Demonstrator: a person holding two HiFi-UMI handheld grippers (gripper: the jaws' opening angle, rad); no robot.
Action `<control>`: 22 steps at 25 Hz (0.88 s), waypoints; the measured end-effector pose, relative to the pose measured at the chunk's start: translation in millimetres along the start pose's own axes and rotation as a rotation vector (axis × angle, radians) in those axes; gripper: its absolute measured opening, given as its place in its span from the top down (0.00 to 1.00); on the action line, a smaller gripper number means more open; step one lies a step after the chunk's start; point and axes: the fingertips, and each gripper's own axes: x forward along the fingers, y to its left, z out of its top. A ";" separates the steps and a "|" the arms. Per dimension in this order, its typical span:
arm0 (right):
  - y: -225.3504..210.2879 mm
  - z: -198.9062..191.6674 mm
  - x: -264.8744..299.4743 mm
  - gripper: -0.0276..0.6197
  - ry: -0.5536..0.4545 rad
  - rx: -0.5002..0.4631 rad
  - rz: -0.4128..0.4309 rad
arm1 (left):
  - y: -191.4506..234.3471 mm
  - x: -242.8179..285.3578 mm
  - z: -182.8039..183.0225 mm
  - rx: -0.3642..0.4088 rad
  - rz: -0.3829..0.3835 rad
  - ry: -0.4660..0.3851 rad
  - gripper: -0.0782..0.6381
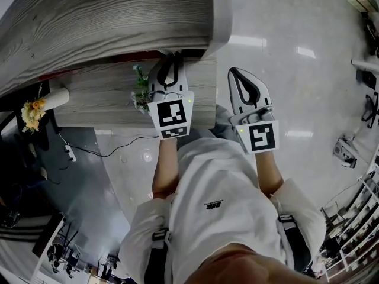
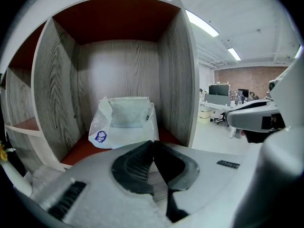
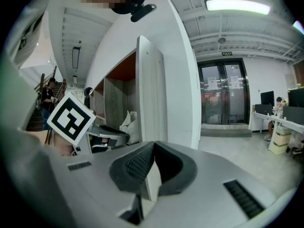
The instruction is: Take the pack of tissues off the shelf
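- Wood-grain shelf (image 2: 57, 94) fills the left gripper view; the pack of tissues (image 2: 124, 121) stands in its red-floored compartment, centre frame.
- Left gripper (image 2: 153, 144): jaws together, empty, short of the pack.
- Right gripper (image 3: 153, 146): jaws together, empty, beside the shelf's side.

This is an open-plan office. Past the wood-grain shelf unit (image 2: 175, 75) I can see desks (image 2: 214, 106) with monitors (image 2: 218, 90) in front of a brick wall (image 2: 247, 77), and long strip lights (image 2: 202, 23) run across a bare white ceiling. On the other side, glass double doors (image 3: 222, 91) stand under a small sign (image 3: 227, 54), a person (image 3: 278, 106) sits at another desk, and the pale polished floor (image 1: 284, 70) mirrors the lamps.
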 end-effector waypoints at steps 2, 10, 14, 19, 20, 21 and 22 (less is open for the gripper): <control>4.3 -0.5 -0.3 0.92 0.002 0.002 0.007 | 1.9 -4.9 -1.6 -0.005 0.003 0.001 0.85; 12.7 -1.4 -11.5 0.92 -0.007 0.002 -0.011 | -0.5 -25.6 -2.9 0.011 -0.006 -0.006 0.85; 27.5 -4.0 -17.3 0.92 -0.012 0.001 -0.044 | 2.7 -40.0 -12.5 0.028 -0.036 -0.004 0.85; 43.7 -4.1 -30.1 0.92 -0.023 0.008 -0.078 | 1.3 -55.3 -20.4 0.048 -0.073 0.000 0.85; 46.6 -4.6 -32.8 0.92 -0.023 0.011 -0.084 | 1.0 -58.1 -21.6 0.051 -0.079 0.001 0.85; 49.2 -5.4 -35.5 0.92 -0.021 0.013 -0.090 | 0.4 -60.7 -22.7 0.054 -0.086 0.001 0.85; 51.4 -6.4 -38.0 0.92 -0.020 0.013 -0.096 | -0.3 -63.2 -23.7 0.057 -0.093 0.001 0.85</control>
